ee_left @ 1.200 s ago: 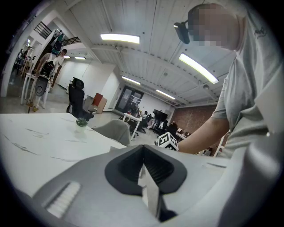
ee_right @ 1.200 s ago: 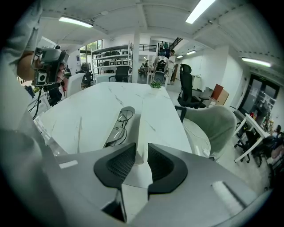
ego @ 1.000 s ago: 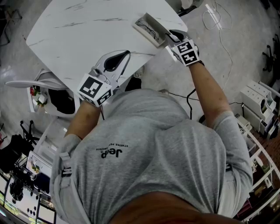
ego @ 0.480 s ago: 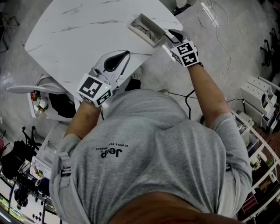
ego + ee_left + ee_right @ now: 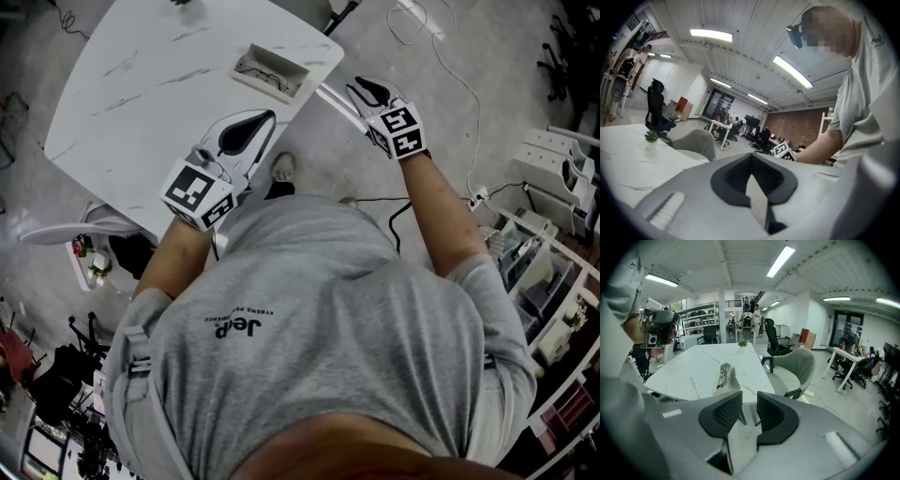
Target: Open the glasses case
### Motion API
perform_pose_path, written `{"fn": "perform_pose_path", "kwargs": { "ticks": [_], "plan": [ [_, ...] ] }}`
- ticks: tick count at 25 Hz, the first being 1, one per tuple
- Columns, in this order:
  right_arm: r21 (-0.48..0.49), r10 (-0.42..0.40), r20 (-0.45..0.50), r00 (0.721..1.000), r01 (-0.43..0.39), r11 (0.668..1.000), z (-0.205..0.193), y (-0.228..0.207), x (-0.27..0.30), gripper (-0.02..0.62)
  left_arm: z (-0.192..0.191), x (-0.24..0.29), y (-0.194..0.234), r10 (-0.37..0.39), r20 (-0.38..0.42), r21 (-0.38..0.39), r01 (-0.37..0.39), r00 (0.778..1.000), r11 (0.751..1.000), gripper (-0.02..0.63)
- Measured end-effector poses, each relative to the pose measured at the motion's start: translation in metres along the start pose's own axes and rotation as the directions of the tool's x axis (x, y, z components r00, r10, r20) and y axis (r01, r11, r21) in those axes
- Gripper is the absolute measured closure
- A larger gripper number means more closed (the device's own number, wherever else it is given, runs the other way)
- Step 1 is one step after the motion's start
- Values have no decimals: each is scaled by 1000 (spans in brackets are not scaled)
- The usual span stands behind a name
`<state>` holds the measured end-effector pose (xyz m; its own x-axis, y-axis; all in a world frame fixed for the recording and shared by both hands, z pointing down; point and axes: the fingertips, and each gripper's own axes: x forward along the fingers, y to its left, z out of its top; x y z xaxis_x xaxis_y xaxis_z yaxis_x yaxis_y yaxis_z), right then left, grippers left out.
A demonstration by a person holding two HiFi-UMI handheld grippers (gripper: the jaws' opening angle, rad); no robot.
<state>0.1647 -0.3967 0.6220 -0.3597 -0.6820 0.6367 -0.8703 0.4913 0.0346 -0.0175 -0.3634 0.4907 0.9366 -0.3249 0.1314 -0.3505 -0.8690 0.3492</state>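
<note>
The case (image 5: 270, 72) lies open on the white marbled desk (image 5: 141, 84), close to the desk's edge on the person's right, with a pair of glasses (image 5: 265, 67) inside it. In the right gripper view the case (image 5: 723, 376) sits ahead on the desk, well apart from the claw, with the glasses in its trough.

The left claw (image 5: 265, 118) hangs above the near edge of the desk, well apart from the case. In its own view the left claw (image 5: 751, 160) has its two dark ribbed pads pressed together, with nothing between them.

The right claw (image 5: 362, 84) is off the corner of the desk, over the floor. In its own view the right claw (image 5: 749, 405) stands a narrow way apart and is empty; only desk edge and floor show through the gap.

The grey shirt (image 5: 319, 309) carries the word "Jeep", upside down in the head view. A smaller line of print above it looks like "XTREME PERFORMANCE", though it is too small to be sure. The cubes on both grippers bear black-and-white square markers, with no words.
</note>
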Motion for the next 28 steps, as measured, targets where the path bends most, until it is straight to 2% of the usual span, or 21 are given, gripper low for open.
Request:
{"fn": "perform_pose_path", "kwargs": {
  "ticks": [5,9,18,23,28],
  "plan": [
    [89,-78,36,996,74,993,-29,-26,-60,500,11,41,-43,-96,-21,42,97,995,994,584],
    [144,-135,67,989,124,982,-53,-45,-121,531,20,76,-94,-169,-26,60,170,985,984,584],
    [227,-300,170,939,259,939,-93,-73,-294,591,35,150,-232,-339,-52,89,342,939,935,584],
    [304,-411,217,886,339,890,-109,-85,-401,591,54,185,-303,-431,-59,119,435,901,893,584],
    [385,-538,265,800,423,820,-115,-90,-515,591,77,209,-371,-518,-65,158,521,853,839,584]
  ]
}}
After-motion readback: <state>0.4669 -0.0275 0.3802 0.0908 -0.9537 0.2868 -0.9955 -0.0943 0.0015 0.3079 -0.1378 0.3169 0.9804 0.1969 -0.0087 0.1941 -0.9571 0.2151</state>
